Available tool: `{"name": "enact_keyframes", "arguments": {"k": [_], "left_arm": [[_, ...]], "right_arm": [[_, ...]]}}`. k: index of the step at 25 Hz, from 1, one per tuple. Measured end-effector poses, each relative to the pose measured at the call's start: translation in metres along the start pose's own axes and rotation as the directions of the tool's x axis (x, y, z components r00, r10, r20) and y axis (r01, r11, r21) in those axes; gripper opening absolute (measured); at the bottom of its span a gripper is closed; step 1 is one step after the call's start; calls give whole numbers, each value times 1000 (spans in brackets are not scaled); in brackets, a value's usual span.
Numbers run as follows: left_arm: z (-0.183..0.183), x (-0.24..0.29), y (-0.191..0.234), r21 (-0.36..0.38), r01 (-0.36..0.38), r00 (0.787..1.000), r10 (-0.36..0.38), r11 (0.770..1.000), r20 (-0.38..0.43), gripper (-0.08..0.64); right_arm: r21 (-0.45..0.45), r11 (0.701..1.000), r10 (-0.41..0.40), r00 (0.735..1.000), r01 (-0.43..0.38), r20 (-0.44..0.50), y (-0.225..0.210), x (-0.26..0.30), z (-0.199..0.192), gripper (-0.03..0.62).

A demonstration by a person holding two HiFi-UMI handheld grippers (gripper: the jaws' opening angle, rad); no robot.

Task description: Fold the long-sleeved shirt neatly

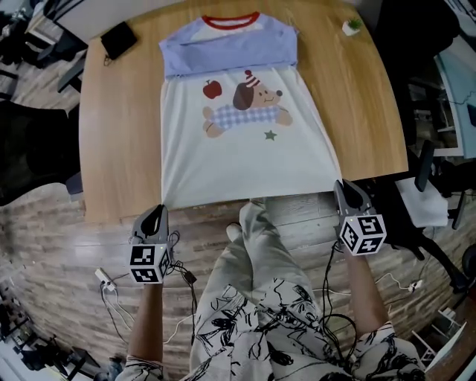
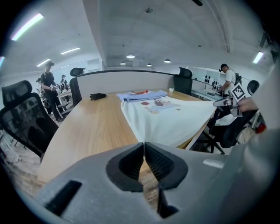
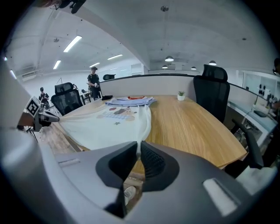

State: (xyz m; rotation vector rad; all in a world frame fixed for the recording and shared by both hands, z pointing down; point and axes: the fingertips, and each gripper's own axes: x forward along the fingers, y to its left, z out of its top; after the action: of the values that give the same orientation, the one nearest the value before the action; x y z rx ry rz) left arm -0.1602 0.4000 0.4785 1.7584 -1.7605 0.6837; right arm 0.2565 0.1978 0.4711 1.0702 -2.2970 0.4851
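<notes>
Hem corners at the near edge of the table (image 1: 119,134) are where both tools have hold: the left gripper (image 1: 159,210) and the right gripper (image 1: 341,184) each have their fingers (image 2: 159,162) pressed together on a pinch of the long-sleeved shirt (image 1: 245,156), its cream hem running straight between them. Beyond, the body lies flat on the wood, dog print (image 1: 249,110) up, with the blue sleeves (image 1: 227,50) laid across the chest below the red collar (image 1: 231,21). The fabric looks light, soft and limp, likely to sag or wrinkle unless both corners travel together. Holding it by the hem corners suits carrying that edge toward the collar.
</notes>
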Motion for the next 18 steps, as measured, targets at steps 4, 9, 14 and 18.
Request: {"name": "enact_keyframes", "arguments": {"k": [4,9,14,18], "left_arm": [[-6,-28,-17,-13,9,1000,-9,1000,-1,18],[-3,-52,-34,-42,16,1000,-16,999,10,18],[4,-73,-43,-51,20,1000,-19,998,24,18],[5,-91,-45,-67,10,999,-7,998,38,18]], "right_arm": [[21,1000,5,1000,-5,-7,-2,-27,-9,35],[48,999,23,1000,-22,-14,1,-53,-11,35],[80,997,24,1000,-23,-11,6,-75,-12,35],[105,994,21,1000,-21,-3,9,-92,-15,35]]}}
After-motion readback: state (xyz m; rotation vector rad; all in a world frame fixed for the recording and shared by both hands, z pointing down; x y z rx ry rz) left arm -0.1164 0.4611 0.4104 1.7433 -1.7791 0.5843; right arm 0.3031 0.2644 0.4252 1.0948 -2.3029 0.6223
